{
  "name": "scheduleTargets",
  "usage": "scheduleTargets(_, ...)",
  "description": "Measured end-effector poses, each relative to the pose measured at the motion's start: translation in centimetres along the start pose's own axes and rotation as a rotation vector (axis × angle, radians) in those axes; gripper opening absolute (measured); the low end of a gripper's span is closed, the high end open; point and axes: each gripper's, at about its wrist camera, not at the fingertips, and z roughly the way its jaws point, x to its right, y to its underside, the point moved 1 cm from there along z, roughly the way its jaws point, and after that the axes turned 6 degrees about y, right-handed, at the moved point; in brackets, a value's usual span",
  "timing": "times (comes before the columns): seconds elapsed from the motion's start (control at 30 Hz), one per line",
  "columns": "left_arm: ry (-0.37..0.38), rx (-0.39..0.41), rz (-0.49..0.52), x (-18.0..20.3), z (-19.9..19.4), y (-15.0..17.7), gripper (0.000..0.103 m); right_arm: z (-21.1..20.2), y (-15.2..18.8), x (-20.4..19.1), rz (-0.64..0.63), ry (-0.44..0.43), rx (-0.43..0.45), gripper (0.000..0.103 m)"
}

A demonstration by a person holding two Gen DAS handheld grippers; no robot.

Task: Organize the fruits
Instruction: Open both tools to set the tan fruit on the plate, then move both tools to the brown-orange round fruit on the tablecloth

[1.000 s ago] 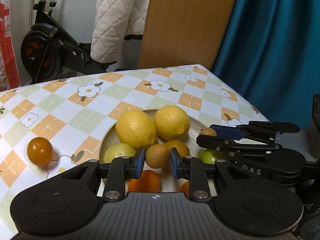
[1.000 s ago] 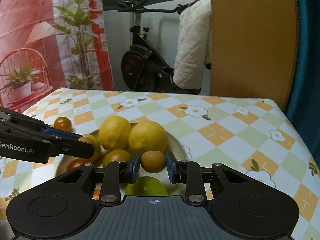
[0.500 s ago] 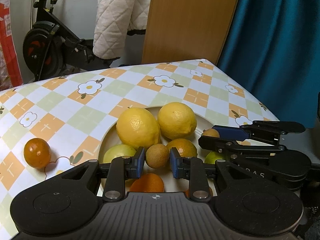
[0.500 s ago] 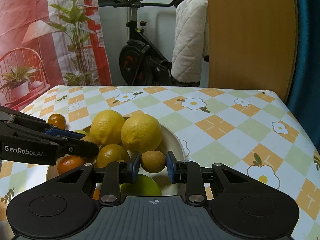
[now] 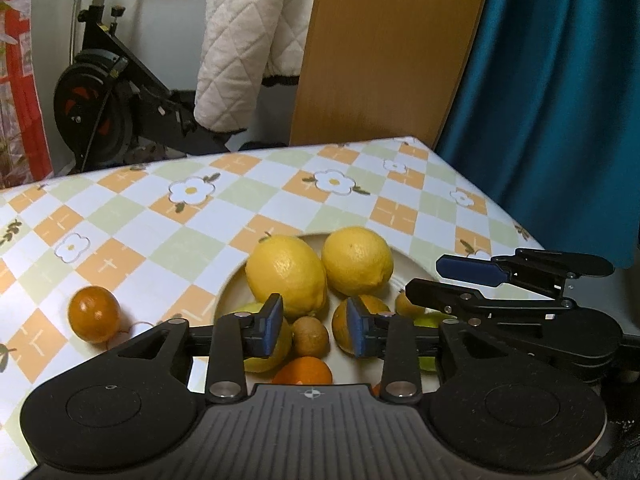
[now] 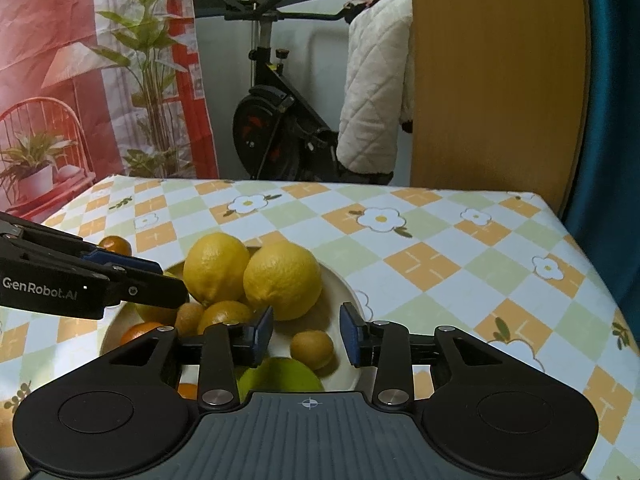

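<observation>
A white plate [image 5: 406,276] holds two lemons [image 5: 286,276], green fruits and oranges. My left gripper [image 5: 315,328] hangs low over the plate, its jaws opening. A small brown kiwi [image 5: 311,336] lies between the blue pads, free of both. My right gripper [image 6: 307,334] is also opening over the plate's [image 6: 354,298] right side. Another small brown fruit [image 6: 312,349] rests loose between its pads, beside a green fruit [image 6: 280,374]. Each gripper shows in the other's view: the right gripper [image 5: 444,280] and the left gripper [image 6: 162,280].
One orange [image 5: 94,314] sits alone on the checked flowered tablecloth [image 5: 192,216], left of the plate. Beyond the table's far edge stand a wooden board [image 5: 384,52], a teal curtain [image 5: 560,100] and an exercise bike [image 5: 104,100] with a white quilted jacket.
Both grippers were shut on a small brown fruit each. Both pairs of jaws have now widened, and the two fruits lie loose in the plate.
</observation>
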Motion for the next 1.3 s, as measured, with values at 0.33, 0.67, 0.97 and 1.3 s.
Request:
scheduleTargets(0.33, -0.029, 0.066, -0.012, -2.1, -3.2, -0.6, 0.038, -1.2, -2.2, -2.0, -0.029, -0.02, 0.043, 0.035)
scheduleTargets(0.67, -0.102, 0.116, -0.051, -6.1, -6.3, -0.9, 0.038, -0.4, -4.3, -6.0, -0.064, -0.077, 0.048, 0.036)
scheduleTargets(0.97, -0.165, 0.135, -0.12, -10.6, -8.3, -0.4, 0.038, 1.4, -6.2, -10.5, -0.118, -0.139, 0.041, 0.036)
scheduleTargets(1.3, -0.185, 0.135, -0.194, -13.8, -8.4, 0.6, 0.038, 4.4, -7.1, -14.8, -0.191, -0.197, 0.008, 0.036)
